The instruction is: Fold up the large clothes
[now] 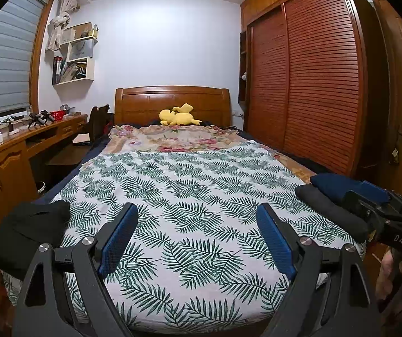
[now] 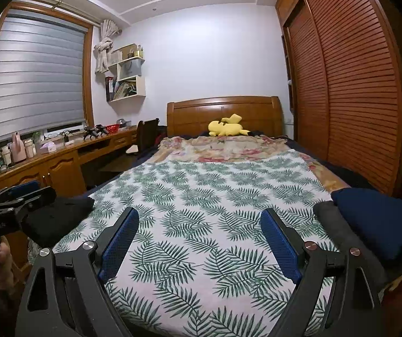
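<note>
Clothing lay in two lots at the near end of the leaf-print sheet [image 1: 184,196]: a crumpled black garment [image 1: 26,224] at the left edge, and a folded navy garment [image 2: 381,221] atop a folded dark grey one [image 2: 338,224] at the right. The left gripper [image 1: 198,236] and right gripper [image 2: 201,238] stood wide apart above the sheet, holding nothing. A yellow plush toy [image 1: 178,115] lay by the far headboard [image 1: 173,98].

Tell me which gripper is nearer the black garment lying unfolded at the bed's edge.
Left. The left gripper hangs open just beside the black garment; the right gripper is farther off, across the bed.
</note>
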Motion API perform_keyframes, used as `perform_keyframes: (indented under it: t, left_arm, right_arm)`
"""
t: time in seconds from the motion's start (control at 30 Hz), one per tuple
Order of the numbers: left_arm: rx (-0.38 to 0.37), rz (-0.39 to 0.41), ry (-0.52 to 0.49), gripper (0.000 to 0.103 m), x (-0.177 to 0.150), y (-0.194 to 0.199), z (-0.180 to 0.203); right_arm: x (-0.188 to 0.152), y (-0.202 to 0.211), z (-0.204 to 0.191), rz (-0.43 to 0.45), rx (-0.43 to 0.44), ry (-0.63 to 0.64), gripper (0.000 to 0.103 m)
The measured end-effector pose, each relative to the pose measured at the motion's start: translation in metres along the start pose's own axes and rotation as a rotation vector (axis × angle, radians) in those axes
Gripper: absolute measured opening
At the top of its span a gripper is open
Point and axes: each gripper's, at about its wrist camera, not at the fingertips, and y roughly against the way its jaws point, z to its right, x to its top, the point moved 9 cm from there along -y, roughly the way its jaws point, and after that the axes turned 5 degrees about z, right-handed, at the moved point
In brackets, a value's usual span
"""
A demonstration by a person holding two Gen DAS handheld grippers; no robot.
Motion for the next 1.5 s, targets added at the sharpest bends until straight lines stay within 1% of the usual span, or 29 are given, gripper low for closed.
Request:
perform_keyframes:
  t: [0.27, 1.5]
  left_arm:
    - [0.001, -0.003, 0.003, 0.086, -0.0032, 0.0007, -0.0040]
    - [-0.003, -0.006, 0.000, 0.086, -0.0066, 0.0016, -0.0031]
  right_arm:
    - [-0.0031, -0.0057, 0.0030, -0.004, -0.002, -0.003, 0.089]
    - [-0.0022, -0.0035, 0.0036, -0.003, 0.008, -0.007, 0.089]
